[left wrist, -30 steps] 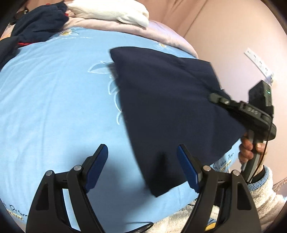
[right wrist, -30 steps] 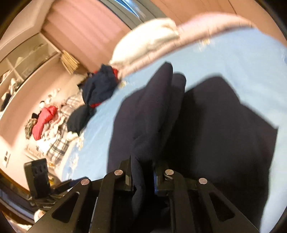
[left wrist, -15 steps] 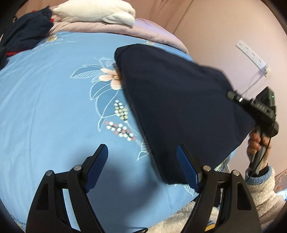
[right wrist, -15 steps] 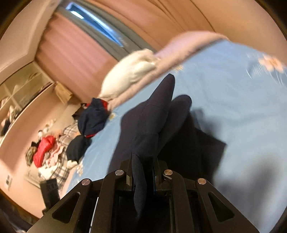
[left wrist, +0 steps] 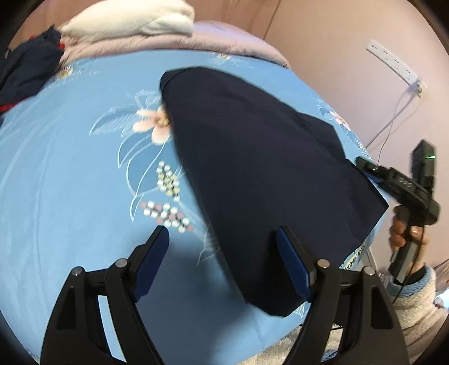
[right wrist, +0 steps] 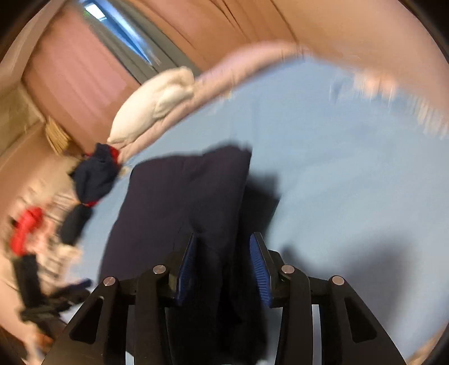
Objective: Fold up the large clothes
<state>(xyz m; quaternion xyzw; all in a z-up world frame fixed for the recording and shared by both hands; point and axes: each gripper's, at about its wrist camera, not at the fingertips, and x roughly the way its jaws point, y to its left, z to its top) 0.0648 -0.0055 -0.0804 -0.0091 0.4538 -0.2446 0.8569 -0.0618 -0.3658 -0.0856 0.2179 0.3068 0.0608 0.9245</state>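
Right wrist view showed the right gripper opening, the navy garment loose between its pads near the bed's right edge, while the left gripper hung spread and empty; releasing low would likely keep the fold flat.

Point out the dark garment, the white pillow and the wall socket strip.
dark garment (left wrist: pixel 252 168), left wrist view, middle of the folded cloth.
white pillow (left wrist: pixel 134 19), left wrist view, its upper face.
wall socket strip (left wrist: pixel 393 63), left wrist view, middle of the strip.
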